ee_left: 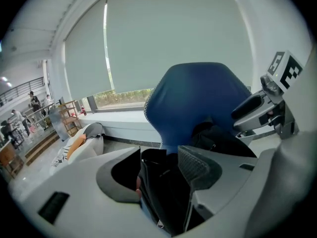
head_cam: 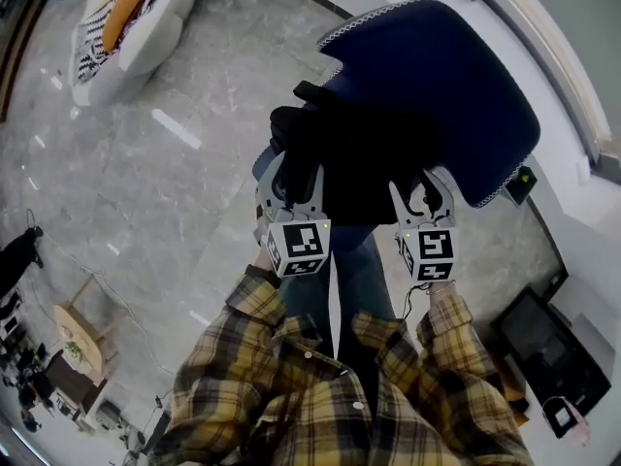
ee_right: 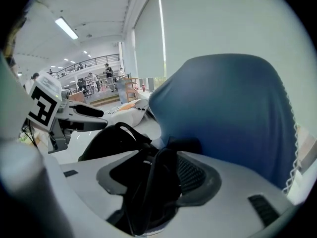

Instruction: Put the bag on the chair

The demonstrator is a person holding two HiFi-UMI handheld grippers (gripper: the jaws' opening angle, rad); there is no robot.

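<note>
A black bag [head_cam: 359, 153] lies on the seat of a blue chair [head_cam: 466, 76], against its backrest. My left gripper [head_cam: 291, 178] is at the bag's left near edge and my right gripper [head_cam: 427, 190] at its right near edge. In the left gripper view the jaws of the left gripper [ee_left: 158, 167] stand apart, with loose black bag fabric [ee_left: 163, 197] in the gap. In the right gripper view the right gripper [ee_right: 158, 177] is also spread, a fold of the bag [ee_right: 114, 138] and a strap lying between its pads. The blue backrest [ee_right: 233, 108] rises just behind.
A white armchair with an orange cushion [head_cam: 126, 27] stands on the marble floor at the far left. A black case [head_cam: 548, 343] lies on the floor at the right by the wall. A small wooden stand [head_cam: 82, 343] is at the lower left.
</note>
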